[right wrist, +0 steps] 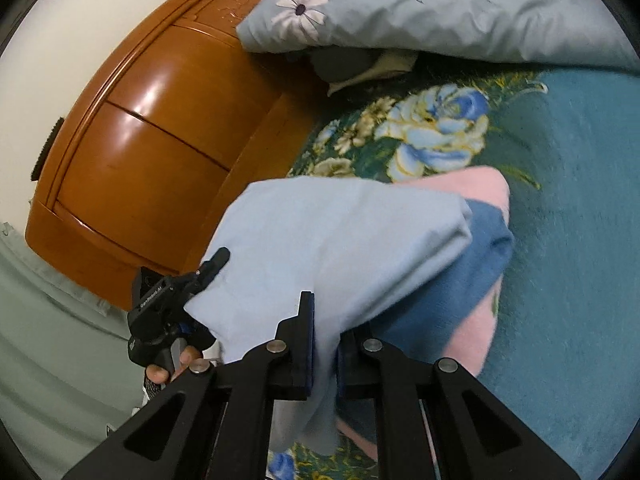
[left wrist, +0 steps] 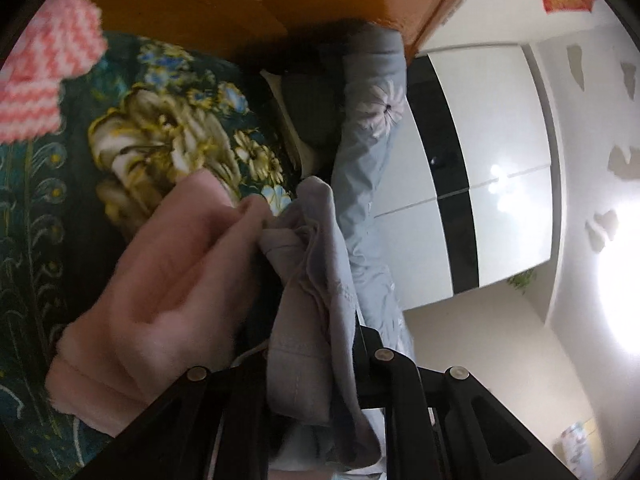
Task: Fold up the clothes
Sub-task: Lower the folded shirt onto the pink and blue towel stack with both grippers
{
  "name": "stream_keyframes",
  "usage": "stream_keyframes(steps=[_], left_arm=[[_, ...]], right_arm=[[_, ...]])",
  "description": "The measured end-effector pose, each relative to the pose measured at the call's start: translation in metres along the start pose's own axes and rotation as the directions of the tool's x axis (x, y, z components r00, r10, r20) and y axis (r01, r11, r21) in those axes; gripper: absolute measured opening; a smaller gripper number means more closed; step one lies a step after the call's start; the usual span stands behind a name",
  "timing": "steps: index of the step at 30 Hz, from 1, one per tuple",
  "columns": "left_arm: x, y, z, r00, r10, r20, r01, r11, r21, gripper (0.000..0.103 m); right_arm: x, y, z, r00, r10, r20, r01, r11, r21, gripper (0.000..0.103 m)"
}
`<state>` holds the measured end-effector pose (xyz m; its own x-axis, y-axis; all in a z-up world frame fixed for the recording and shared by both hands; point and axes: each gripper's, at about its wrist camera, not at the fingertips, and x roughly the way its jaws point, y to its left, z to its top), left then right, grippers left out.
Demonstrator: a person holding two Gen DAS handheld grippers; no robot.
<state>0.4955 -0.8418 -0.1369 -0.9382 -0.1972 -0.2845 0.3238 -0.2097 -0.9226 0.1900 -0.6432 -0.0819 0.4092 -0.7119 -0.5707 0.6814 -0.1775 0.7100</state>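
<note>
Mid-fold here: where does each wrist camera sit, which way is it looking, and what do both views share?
Left wrist: on the left gripper, rolled sideways, looking along the bed to the wardrobe; its fingers pinch the blue cloth.
Right wrist: on the right gripper, looking down toward the headboard; a hand shows.
Shared: blue cloth, floral blanket, daisy duvet.

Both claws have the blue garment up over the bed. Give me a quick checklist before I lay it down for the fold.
1. Right claw shut on the blue garment: ok.
2. Left claw shut on the garment's bunched edge: ok.
3. Cloth spread flat between the claws: not ok, it hangs bunched and draped.
4. Landing spot on the bedspread: not ok, pink cloth and darker blue cloth lie underneath.
5. Quilt apart from the garment: ok.
6. Which edge or corner each claw holds: cannot tell.
</note>
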Motion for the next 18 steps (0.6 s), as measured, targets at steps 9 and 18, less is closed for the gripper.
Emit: stream_keyframes(steps=[9, 18], left_arm=[[-0.001, -0.007, -0.010, 0.982, 0.188, -0.006, -0.188, 0.980, 0.061, 0.015], [-0.016, -0.020, -0.018, 0.967, 0.254, -0.021, -0.252, 0.964, 0.083, 0.024]], right_arm=[[0.013, -0.011, -0.012, 0.995, -0.090, -0.051, 0.091, 0.996, 0.013, 0.010], [-0.007, -0.004, -0.011, 0.988, -0.149, -0.029, 0.149, 0.989, -0.001, 0.030]])
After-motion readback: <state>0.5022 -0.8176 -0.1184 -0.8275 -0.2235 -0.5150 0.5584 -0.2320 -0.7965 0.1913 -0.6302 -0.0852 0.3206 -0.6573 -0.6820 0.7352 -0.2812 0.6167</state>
